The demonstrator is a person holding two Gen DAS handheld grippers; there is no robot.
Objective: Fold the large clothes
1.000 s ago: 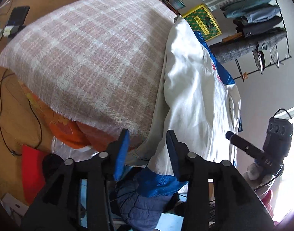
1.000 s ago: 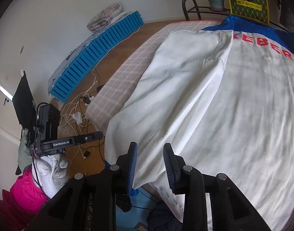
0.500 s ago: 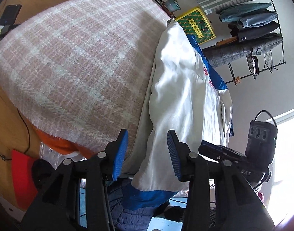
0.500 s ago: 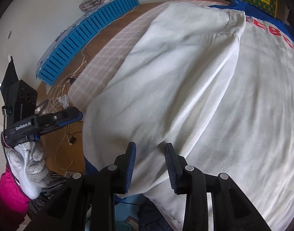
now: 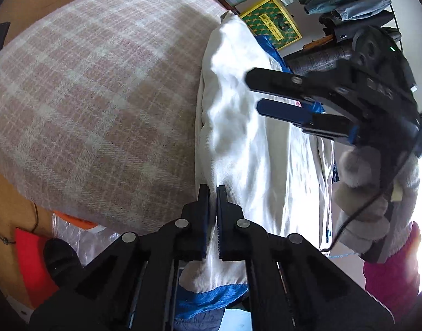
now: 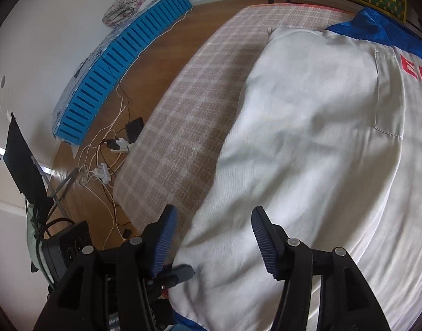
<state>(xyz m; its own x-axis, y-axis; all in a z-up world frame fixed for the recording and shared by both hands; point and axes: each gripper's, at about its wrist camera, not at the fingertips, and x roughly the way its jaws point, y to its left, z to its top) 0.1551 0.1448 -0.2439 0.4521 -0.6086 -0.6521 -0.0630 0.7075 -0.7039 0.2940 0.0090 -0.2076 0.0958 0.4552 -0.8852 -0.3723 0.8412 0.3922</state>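
Observation:
A large white garment with blue trim and red letters (image 6: 321, 127) lies on a pink plaid blanket (image 6: 194, 104). In the left wrist view the garment (image 5: 244, 127) runs down the middle, and my left gripper (image 5: 213, 193) is shut on its near edge at the blanket's front. My right gripper (image 6: 213, 234) is open above the garment's near end. The right gripper also shows in the left wrist view (image 5: 268, 93), open, hovering over the garment's right side.
Blue slatted panel (image 6: 119, 69), cables and power plugs (image 6: 108, 151) lie on the wooden floor to the left. A clothes rack (image 5: 357, 8) and a yellow-green box (image 5: 271, 22) stand beyond the bed. Red and orange items (image 5: 28, 253) sit under the blanket's front edge.
My left gripper has closed on the garment's near edge. My right gripper has opened wider and moved up over the garment, close to the left gripper.

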